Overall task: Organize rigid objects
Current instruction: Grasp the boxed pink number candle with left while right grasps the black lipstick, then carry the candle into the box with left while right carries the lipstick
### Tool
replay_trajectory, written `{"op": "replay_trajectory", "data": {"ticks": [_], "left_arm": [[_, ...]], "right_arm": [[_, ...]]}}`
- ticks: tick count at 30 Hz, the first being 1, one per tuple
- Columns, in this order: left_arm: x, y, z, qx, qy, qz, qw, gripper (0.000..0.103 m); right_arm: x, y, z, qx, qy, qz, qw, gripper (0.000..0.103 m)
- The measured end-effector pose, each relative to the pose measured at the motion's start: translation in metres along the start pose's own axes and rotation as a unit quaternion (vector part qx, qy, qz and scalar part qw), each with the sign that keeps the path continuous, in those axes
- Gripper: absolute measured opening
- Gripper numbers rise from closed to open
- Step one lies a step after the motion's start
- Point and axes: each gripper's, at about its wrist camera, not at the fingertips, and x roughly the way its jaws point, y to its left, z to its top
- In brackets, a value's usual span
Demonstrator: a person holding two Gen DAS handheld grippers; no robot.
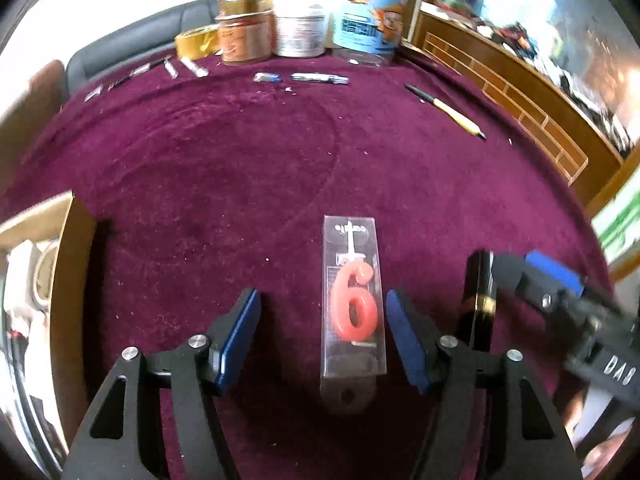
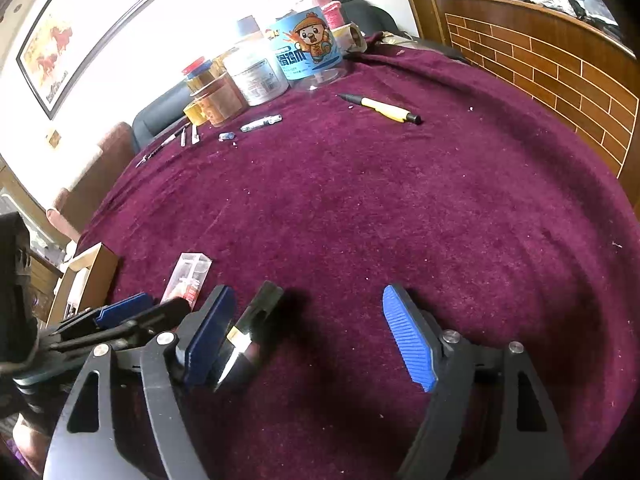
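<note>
Left hand-held gripper: jaws spread wide, low over the counter, which is covered in a dark purple pile cloth. Between its blue pads lies a clear plastic box holding a pink candle shaped as the numeral 6. The box lies flat, lengthwise along the fingers, nearer the right-side pad than the other; whether that pad touches the box wall cannot be told. Nothing is gripped.

Right hand-held gripper: jaws likewise spread wide, holding nothing. A glossy black rectangular case with a gold band lies on the cloth just beside the left-side pad, inside the opening; contact cannot be confirmed. In the left wrist view the same case lies just to the right of the candle box, parallel to it.

Near left counter edge: an open brown cardboard box, contents unclear.

Far side: a yellow and black pen lying alone; a row of small metallic items; several jars and tubs, including a clear tub with a blue cartoon label and a white tub.
</note>
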Motion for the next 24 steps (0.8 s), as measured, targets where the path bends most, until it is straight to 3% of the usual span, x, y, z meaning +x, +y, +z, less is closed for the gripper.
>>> {"op": "replay_trajectory", "data": {"ticks": [1, 2, 8, 10, 12, 15, 16, 18, 21, 24], "left_arm": [[-0.002, 0.002, -0.001, -0.002, -0.003, -0.003, 1.0, 0.039], [-0.004, 0.005, -0.003, -0.004, -0.005, -0.009, 0.9999, 0.024], [-0.003, 0.01, -0.002, -0.01, -0.004, -0.02, 0.9997, 0.025], [-0.003, 0.009, -0.004, -0.017, -0.012, -0.023, 0.9995, 0.029], [-0.003, 0.008, -0.006, -0.021, -0.021, -0.036, 0.9989, 0.04], [-0.003, 0.0, -0.009, -0.001, -0.03, -0.021, 0.9993, 0.042], [-0.003, -0.002, -0.01, 0.01, -0.031, -0.015, 0.9994, 0.041], [-0.003, 0.002, -0.009, 0.004, -0.034, -0.012, 0.9993, 0.023], [-0.001, 0.011, -0.004, -0.016, -0.027, -0.026, 0.9992, 0.024], [0.004, 0.002, 0.001, 0.004, -0.033, 0.001, 0.9995, 0.024]], "right_arm": [[0.0, 0.0, 0.0, 0.0, 0.0, 0.001, 1.0, 0.078], [0.0, 0.0, 0.0, 0.0, 0.0, 0.001, 1.0, 0.079], [-0.001, -0.002, 0.0, 0.003, -0.001, 0.006, 1.0, 0.079], [-0.001, -0.003, 0.0, 0.006, -0.001, 0.01, 1.0, 0.079], [-0.002, -0.005, 0.0, 0.011, -0.002, 0.015, 1.0, 0.079], [-0.002, -0.006, 0.0, 0.014, -0.002, 0.019, 1.0, 0.079], [-0.002, -0.006, 0.0, 0.014, -0.002, 0.019, 1.0, 0.079], [-0.002, -0.006, 0.0, 0.014, -0.003, 0.019, 1.0, 0.079], [-0.002, -0.006, 0.0, 0.014, -0.003, 0.018, 1.0, 0.079], [-0.002, -0.006, 0.0, 0.012, -0.003, 0.017, 1.0, 0.08]]}}
